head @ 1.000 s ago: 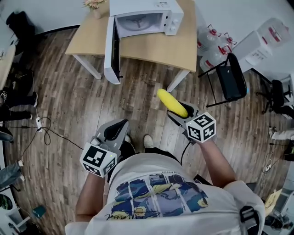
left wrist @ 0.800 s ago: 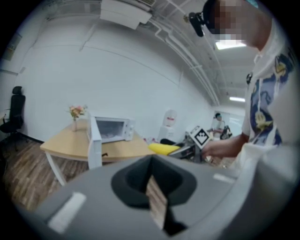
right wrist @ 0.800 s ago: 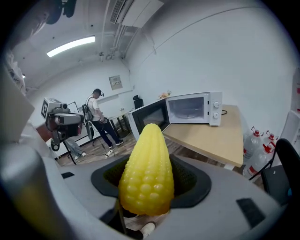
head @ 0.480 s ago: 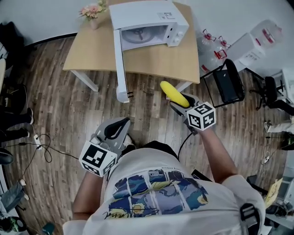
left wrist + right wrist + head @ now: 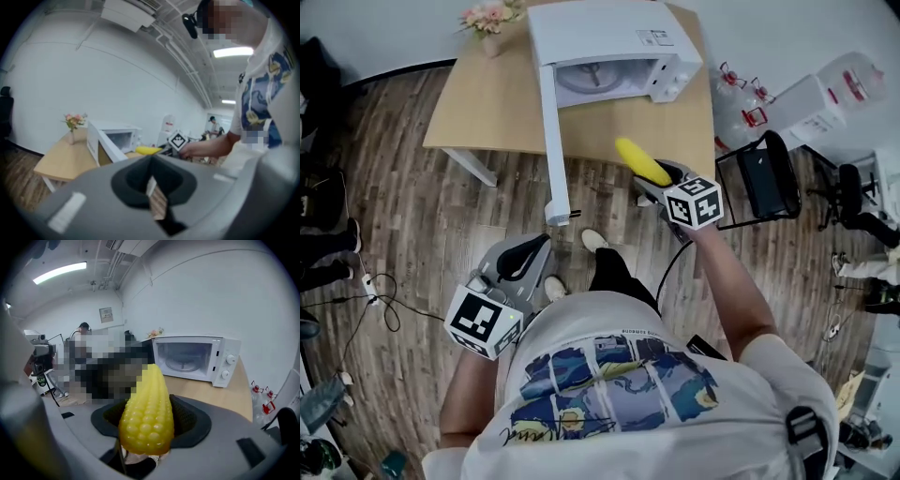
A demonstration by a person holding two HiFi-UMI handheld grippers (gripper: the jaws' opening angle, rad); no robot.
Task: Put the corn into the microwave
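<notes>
Office-lab: office chair point(image 5: 766, 173), water jugs point(image 5: 741, 89).

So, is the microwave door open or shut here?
Open. The door stands swung out from the microwave, and the turntable shows inside.

Pale wooden table point(image 5: 487, 103) on white legs at the top of the head view, with a small vase of pink flowers point(image 5: 490, 16) at its far left corner. Around it, dark plank floor point(image 5: 422, 216). To the right, clear water jugs point(image 5: 739, 94) with red handles, a white box point(image 5: 811, 94) and a black folding chair point(image 5: 766, 171). At left, thin black cable point(image 5: 386, 302) looped over the planks. Below, a white T-shirt point(image 5: 619, 366) with a blue and yellow print; ahead of it, one light shoe point(image 5: 594, 241).
</notes>
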